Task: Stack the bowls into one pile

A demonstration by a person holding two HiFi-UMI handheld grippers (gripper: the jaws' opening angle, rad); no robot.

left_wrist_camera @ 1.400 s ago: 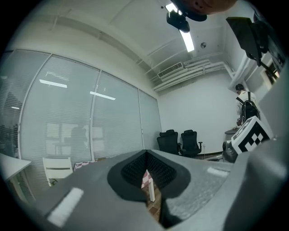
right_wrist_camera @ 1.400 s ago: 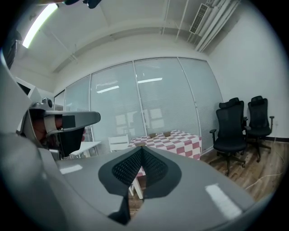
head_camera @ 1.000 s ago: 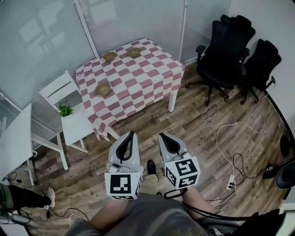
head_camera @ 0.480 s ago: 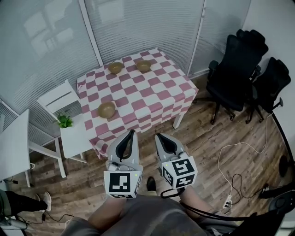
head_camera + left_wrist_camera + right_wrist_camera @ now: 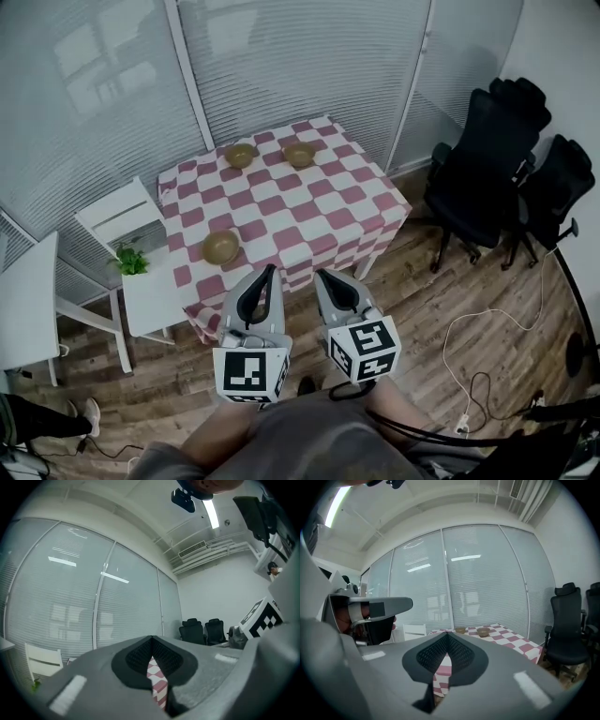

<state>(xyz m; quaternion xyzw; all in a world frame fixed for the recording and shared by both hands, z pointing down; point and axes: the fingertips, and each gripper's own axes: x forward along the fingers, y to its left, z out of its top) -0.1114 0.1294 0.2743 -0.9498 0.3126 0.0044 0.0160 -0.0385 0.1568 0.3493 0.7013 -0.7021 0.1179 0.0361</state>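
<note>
At the table [image 5: 309, 202] edge's near side, left gripper [image 5: 269, 272] and right gripper [image 5: 322, 276] hover closed, empty.

On my feed, the left hand-held gripper [image 5: 269, 272] and the right hand-held gripper [image 5: 324, 276] are both pale grey plastic shells. Each narrows to a point where its two jaws meet, and a black lining runs along the inner edges. Seen from the grippers' own cameras, that lining is a pair of black pads [image 5: 138, 657] with a fine dimpled texture, the same on the right [image 5: 432, 657]. Each unit carries a white cube printed with black square markers: the left cube [image 5: 250, 373] and the right cube [image 5: 366, 349]. A black cable [image 5: 349, 394] loops out beneath the right cube. The person wears a grey top [image 5: 281, 442].
</note>
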